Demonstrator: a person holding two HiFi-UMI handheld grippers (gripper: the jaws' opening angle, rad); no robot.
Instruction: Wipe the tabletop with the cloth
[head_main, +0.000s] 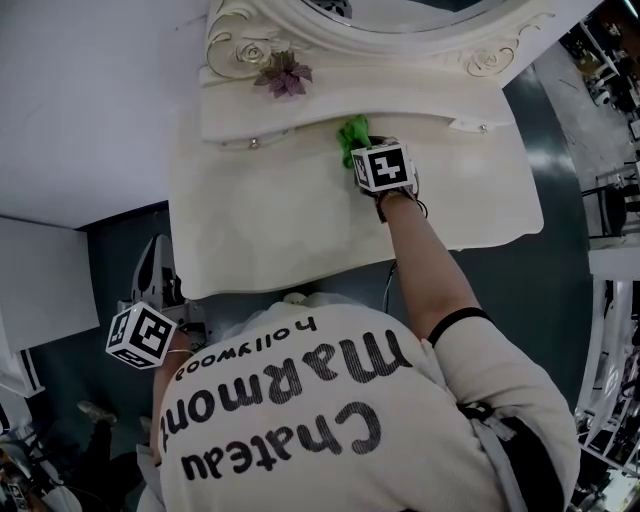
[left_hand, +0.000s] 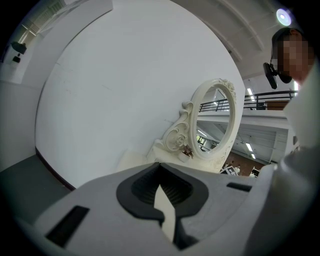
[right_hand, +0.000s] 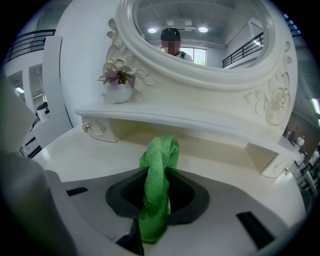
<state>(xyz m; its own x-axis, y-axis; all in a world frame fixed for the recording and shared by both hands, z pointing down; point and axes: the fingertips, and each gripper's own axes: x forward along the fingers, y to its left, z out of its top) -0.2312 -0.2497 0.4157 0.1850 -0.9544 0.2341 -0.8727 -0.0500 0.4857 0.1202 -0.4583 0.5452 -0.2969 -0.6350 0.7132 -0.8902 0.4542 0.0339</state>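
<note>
Cloth (right_hand: 157, 190), green and bunched, is pinched between the jaws of the right hand-held gripper (head_main: 360, 155) and is carried at the back edge of the desk (head_main: 300, 230), about midway along it, just under the raised ledge (head_main: 420, 100) that bears the mirror (right_hand: 200, 30) and a small potted plant (head_main: 285, 75). The wiping step is judged to be in hand, with the rear strip being treated and most of the desk left to cover. Whether the cloth is pressed onto the surface cannot be told, since its free end is seen sticking up towards the ledge. For the next move, the cloth would need to be laid flatter and swept along the back edge, clear of the ledge, then drawn towards the front edge. The right arm is stretched nearly straight from the front edge across the desk. The left hand-held gripper (head_main: 157, 262) is held low beside the body, off the front left corner, its jaws drawn together but for a thin slit, with nothing held.
</note>
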